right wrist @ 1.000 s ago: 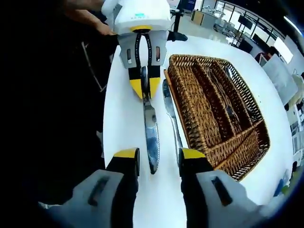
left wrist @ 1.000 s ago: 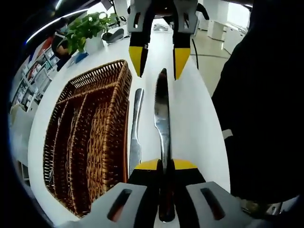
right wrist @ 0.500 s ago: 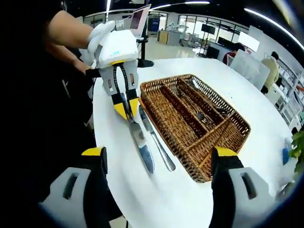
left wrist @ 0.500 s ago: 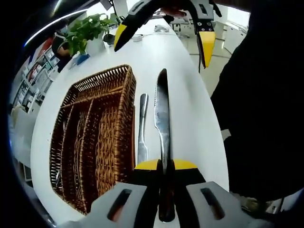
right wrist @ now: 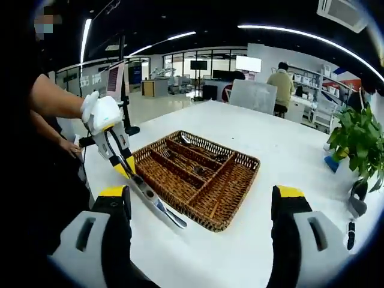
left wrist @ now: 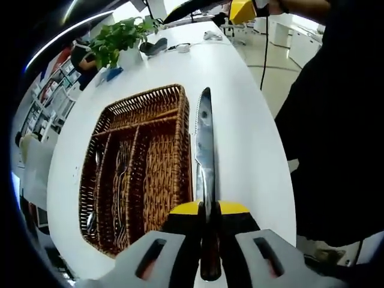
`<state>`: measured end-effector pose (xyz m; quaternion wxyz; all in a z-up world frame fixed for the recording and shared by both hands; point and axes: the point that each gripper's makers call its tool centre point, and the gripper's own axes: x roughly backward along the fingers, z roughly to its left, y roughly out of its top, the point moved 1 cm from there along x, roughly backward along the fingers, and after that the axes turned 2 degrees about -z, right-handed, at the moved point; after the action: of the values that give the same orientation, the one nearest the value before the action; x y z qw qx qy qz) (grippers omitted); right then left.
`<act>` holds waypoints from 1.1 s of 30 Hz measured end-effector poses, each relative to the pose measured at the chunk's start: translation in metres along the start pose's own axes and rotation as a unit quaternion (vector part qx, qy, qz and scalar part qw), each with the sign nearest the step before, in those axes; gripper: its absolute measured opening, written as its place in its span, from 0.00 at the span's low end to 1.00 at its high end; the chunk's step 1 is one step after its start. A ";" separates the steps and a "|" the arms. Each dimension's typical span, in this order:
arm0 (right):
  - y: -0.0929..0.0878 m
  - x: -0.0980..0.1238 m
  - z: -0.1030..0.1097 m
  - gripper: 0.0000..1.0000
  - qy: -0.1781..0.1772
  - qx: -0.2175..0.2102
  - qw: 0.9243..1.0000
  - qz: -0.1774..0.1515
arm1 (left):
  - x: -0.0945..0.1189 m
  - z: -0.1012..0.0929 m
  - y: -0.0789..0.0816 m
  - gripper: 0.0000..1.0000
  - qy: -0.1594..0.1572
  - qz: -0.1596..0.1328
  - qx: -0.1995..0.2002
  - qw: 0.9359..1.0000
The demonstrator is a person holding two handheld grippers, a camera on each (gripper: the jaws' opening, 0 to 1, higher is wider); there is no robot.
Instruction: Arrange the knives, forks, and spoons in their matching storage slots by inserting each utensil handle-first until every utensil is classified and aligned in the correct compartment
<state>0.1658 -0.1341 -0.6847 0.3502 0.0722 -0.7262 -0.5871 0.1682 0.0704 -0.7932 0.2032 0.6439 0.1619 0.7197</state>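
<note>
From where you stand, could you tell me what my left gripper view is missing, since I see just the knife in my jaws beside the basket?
Observer: The right gripper is wide open and holds nothing.
Operator: Thank you. Is my knife resting on the table?
Observer: In the right gripper view the knife slants down from the left gripper with its tip by the wicker basket; I cannot tell whether it touches.
Operator: Is anyone nearby?
Observer: A person sits at the table's far end.
</note>
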 end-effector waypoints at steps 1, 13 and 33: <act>-0.002 0.004 -0.003 1.00 -0.004 -0.003 1.000 0.001 | 0.003 0.002 0.001 0.06 0.000 -0.001 0.004 1.000; -0.007 0.024 -0.017 1.00 -0.035 -0.045 0.998 -0.012 | 0.032 0.016 0.023 0.06 0.010 -0.005 0.003 1.000; 0.004 0.031 -0.018 1.00 -0.039 -0.041 0.998 -0.024 | 0.038 0.022 0.025 0.06 0.019 0.001 0.003 1.000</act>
<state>0.1546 -0.1632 -0.6664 0.3103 0.0523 -0.7129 -0.6268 0.1845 0.0674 -0.7460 0.1977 0.6306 0.1675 0.7316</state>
